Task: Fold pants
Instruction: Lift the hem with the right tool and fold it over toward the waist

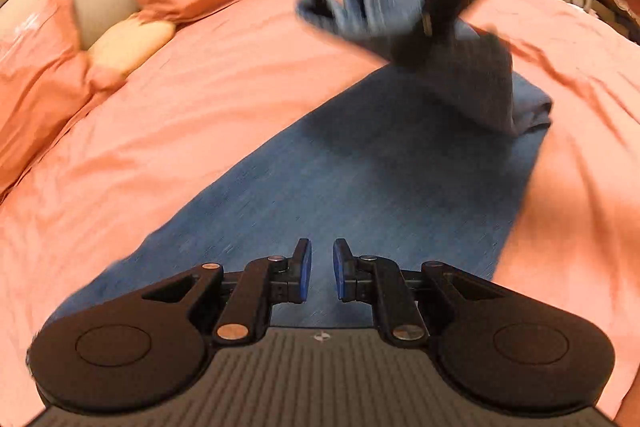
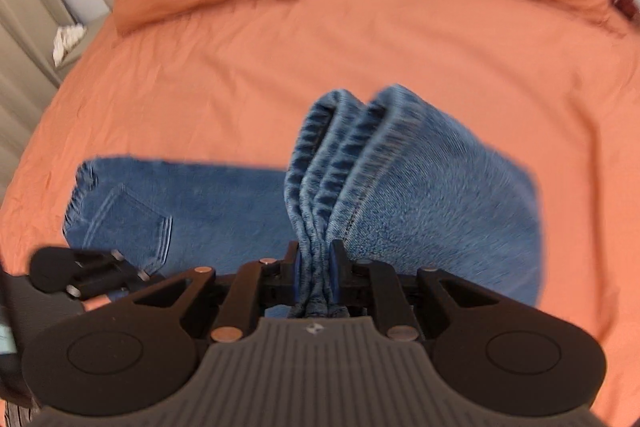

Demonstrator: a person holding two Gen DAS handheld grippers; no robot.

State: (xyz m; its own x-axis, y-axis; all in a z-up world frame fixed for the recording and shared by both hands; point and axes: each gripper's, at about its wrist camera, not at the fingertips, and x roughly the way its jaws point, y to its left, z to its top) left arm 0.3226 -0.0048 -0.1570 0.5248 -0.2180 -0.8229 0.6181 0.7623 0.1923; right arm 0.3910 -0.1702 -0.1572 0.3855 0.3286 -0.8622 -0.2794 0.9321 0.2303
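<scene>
A: Left cam: left gripper (image 1: 322,269) slightly spread, holding nothing, over jeans (image 1: 360,171) flat on the bed (image 1: 180,115).

B: Right cam: right gripper (image 2: 316,269) pinching bunched hems, lifted. Approx. halfway; fold-over to waistband left.

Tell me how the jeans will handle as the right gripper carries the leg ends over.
The jeans look floppy: beyond the right gripper they sag to the bedspread. The thick stacked hems probably resist slipping. Likely heavy enough to drag the flat part.
</scene>
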